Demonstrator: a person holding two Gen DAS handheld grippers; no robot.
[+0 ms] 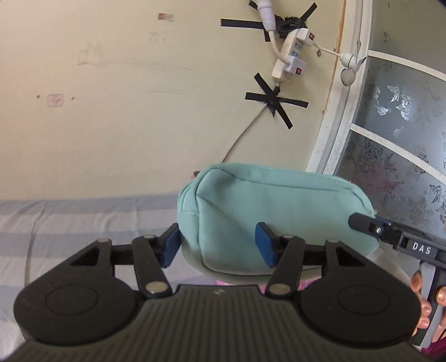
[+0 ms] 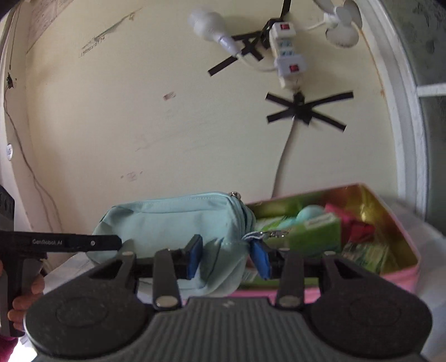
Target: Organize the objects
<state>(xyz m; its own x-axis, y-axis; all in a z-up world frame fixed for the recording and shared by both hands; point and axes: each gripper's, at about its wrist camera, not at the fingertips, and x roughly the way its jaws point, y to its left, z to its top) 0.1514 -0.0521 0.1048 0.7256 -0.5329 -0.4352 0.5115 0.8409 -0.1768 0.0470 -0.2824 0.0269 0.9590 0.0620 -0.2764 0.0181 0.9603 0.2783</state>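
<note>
Left gripper point(image 1: 220, 245): we log its blue pads point(image 1: 171, 245) pressed against both sides of the near left end of the teal pouch point(image 1: 278, 214), holding it at a medium gap. Right gripper point(image 2: 227, 257): its narrower blue pads point(image 2: 195, 256) pinch the pouch's right end, beside the zipper pull point(image 2: 252, 236).

Teal pouch: held between both tools, zipper edge uppermost, at the left end of the pink tin point(image 2: 390, 281), over its near left corner.

Pink tin: open, gold-lined, holding green and pink packets point(image 2: 320, 231); right of the pouch.

Far side: cream wall point(image 1: 125, 125), taped power strip point(image 1: 290, 55), small white fan point(image 2: 343, 25).

Left: striped bedsheet point(image 1: 69, 222).
</note>
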